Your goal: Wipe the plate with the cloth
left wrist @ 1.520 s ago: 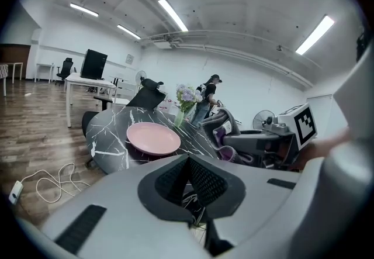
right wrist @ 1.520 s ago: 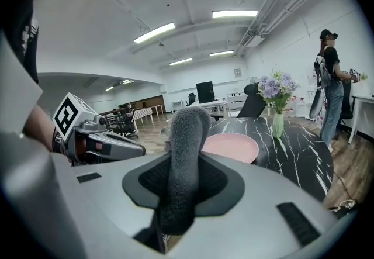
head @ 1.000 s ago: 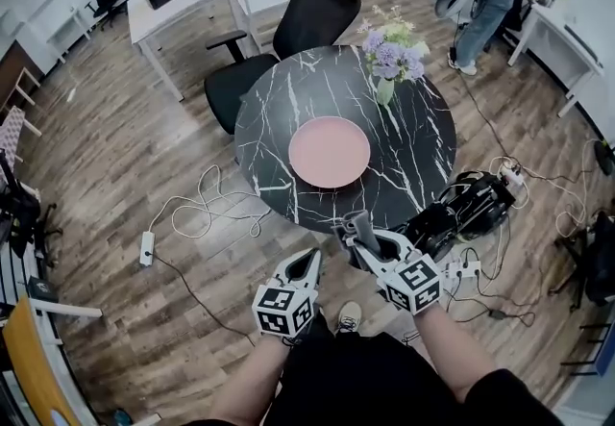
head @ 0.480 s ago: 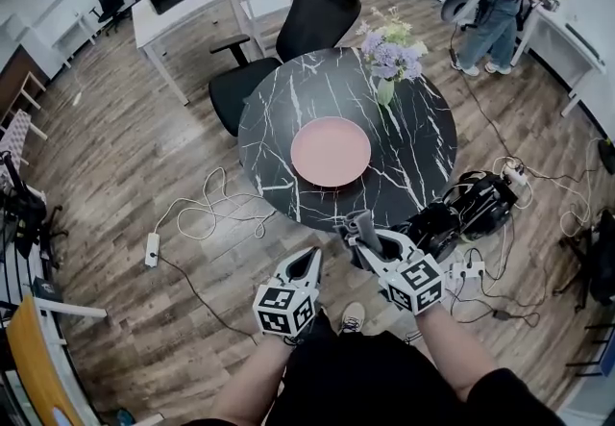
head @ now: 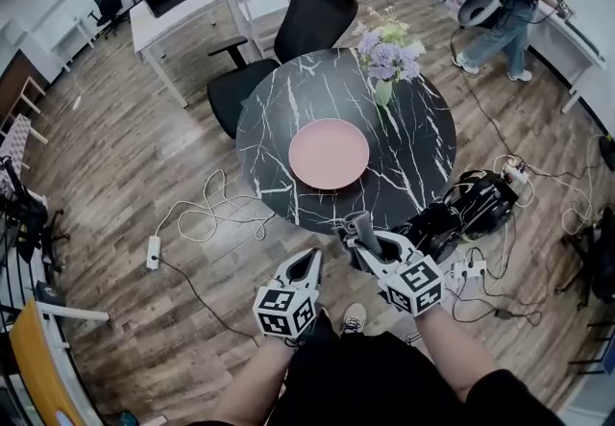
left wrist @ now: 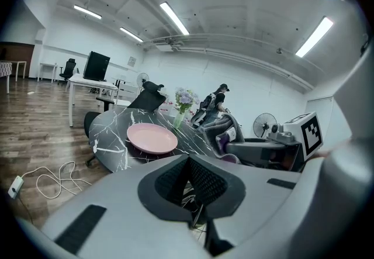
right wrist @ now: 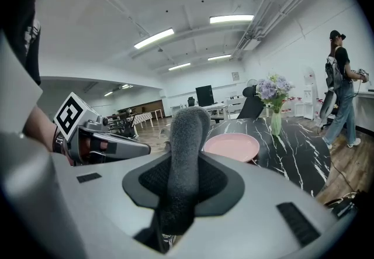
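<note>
Plate (head: 329, 153) lay at the centre of the surface (head: 279, 116); the right gripper (head: 364, 237), clamped on the cloth (right wrist: 186, 135), needed flat, even contact, while the left gripper (head: 311, 261) sat closed and empty.

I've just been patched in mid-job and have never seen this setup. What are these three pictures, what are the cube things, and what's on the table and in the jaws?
There is no robot arm here. A person holds a two-jaw gripper in each hand, and the cubes with square markers are part of those grippers. The head view comes from a camera on the person's head, looking steeply down. Each gripper view comes from a camera riding on that gripper, looking along its jaws.

On the round black marble table sits a pink plate, with a vase of flowers beyond it.

The right gripper is shut on a grey cloth, which stands up between its jaws. The left gripper is shut with nothing in it.

Both grippers are short of the table's near edge, so wiping has not begun.
</note>
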{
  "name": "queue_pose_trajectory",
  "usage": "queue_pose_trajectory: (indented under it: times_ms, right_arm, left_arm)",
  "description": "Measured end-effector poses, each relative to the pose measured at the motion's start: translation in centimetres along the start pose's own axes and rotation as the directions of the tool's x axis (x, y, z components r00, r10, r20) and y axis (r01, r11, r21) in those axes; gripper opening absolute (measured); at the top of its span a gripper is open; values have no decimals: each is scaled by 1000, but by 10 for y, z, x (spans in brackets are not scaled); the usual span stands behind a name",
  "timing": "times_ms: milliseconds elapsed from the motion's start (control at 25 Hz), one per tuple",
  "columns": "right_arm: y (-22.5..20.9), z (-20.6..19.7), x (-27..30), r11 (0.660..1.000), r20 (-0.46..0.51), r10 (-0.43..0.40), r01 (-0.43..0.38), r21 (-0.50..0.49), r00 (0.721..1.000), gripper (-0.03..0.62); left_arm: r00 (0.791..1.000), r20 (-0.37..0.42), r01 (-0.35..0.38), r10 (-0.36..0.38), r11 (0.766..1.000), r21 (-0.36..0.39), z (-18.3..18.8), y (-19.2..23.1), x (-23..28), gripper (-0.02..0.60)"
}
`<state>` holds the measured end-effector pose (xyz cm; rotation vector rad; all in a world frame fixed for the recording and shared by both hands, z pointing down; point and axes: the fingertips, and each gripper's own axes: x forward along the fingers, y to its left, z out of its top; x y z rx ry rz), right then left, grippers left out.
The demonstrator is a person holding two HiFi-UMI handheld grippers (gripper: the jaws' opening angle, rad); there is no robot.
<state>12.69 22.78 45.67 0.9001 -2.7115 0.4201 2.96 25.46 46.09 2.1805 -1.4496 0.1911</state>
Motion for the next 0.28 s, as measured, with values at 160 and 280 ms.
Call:
queue_pose_trajectory:
  times_ms: [160, 280]
  right_arm:
    - [-2, -1, 3, 1000, -6, 5, -5, 2, 1000, 106]
    - [-1, -3, 5, 1000, -13, 11, -11, 2, 1000, 106]
  left_arm:
    - [1000, 2, -2, 2, 1000, -5, 1, 2, 4, 18]
    - [1000, 3, -2, 2, 1000, -8, 2, 3, 6, 18]
